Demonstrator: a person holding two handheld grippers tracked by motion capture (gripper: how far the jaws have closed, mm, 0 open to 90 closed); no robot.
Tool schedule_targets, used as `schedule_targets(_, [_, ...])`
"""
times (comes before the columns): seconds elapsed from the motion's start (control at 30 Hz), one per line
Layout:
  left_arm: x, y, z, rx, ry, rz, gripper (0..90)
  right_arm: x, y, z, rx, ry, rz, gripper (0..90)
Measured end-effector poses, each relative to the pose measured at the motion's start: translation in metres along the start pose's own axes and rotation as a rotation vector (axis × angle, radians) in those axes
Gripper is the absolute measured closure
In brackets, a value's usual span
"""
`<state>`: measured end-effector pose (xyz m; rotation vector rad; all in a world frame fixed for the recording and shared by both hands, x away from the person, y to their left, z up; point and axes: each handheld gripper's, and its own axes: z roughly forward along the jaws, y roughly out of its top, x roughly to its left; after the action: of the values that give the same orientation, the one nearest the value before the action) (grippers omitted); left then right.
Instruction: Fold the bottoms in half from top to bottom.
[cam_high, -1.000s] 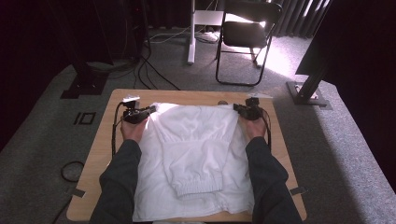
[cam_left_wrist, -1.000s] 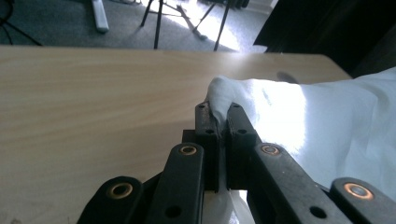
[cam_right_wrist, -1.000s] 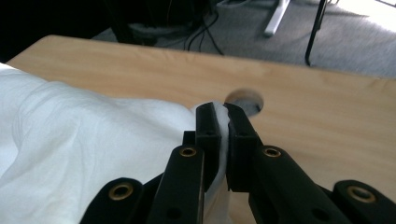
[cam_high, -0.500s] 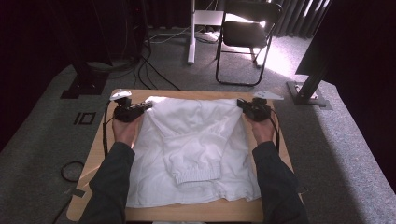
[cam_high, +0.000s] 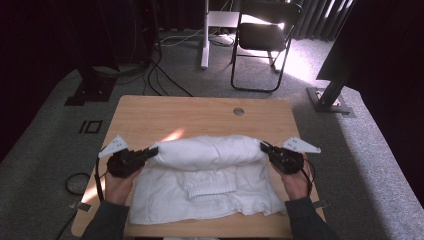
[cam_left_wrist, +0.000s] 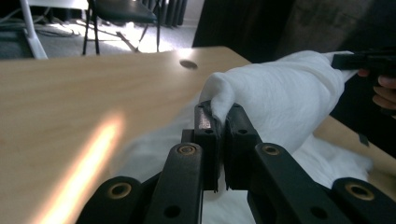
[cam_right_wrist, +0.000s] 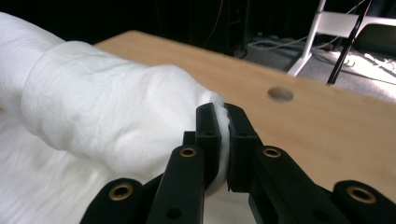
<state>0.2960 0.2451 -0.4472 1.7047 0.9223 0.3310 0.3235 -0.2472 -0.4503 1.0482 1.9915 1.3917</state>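
Keep the left tool (cam_high: 152, 151) and right tool (cam_high: 264, 147), each clamped on a corner of the white sweater (cam_high: 207, 152) stretched between them above the desk (cam_high: 200, 110), level and taut, then lower the fold squarely onto the half lying below.

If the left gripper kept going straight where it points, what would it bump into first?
Probably the white garment it already pinches. The left gripper points along that lifted fold toward the right gripper at the other end.

Garment (cam_high: 205, 180) lies on the table (cam_high: 150, 112), its far part raised in a roll between left gripper (cam_high: 150, 152) and right gripper (cam_high: 264, 148); chair (cam_high: 262, 35) stands beyond the table.
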Motion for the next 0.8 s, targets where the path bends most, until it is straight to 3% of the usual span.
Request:
schedule_targets(0.13, [-0.01, -0.033, -0.007, 0.043, -0.008, -0.035, 86.0, 0.012, -0.028, -0.013, 0.025, 0.016, 0.032, 85.5])
schedule_targets(0.3, [-0.012, -0.074, -0.002, 0.147, -0.016, -0.103, 85.7, 0.022, -0.063, -0.017, 0.115, 0.03, 0.068, 85.2])
schedule_targets(0.43, [-0.011, -0.099, 0.011, 0.245, 0.012, -0.133, 85.7, 0.026, -0.084, -0.012, 0.187, 0.045, 0.085, 84.9])
schedule_targets(0.57, [-0.015, -0.111, 0.028, 0.339, 0.065, -0.078, 85.7, 0.032, -0.095, -0.001, 0.262, 0.039, 0.062, 84.8])
schedule_targets(0.63, [-0.015, -0.11, 0.033, 0.35, 0.077, -0.061, 85.7, 0.035, -0.099, 0.006, 0.293, 0.031, 0.051, 84.8])
schedule_targets(0.8, [-0.008, -0.109, 0.038, 0.342, 0.069, -0.08, 85.8, 0.035, -0.104, 0.022, 0.349, 0.035, 0.029, 84.8])
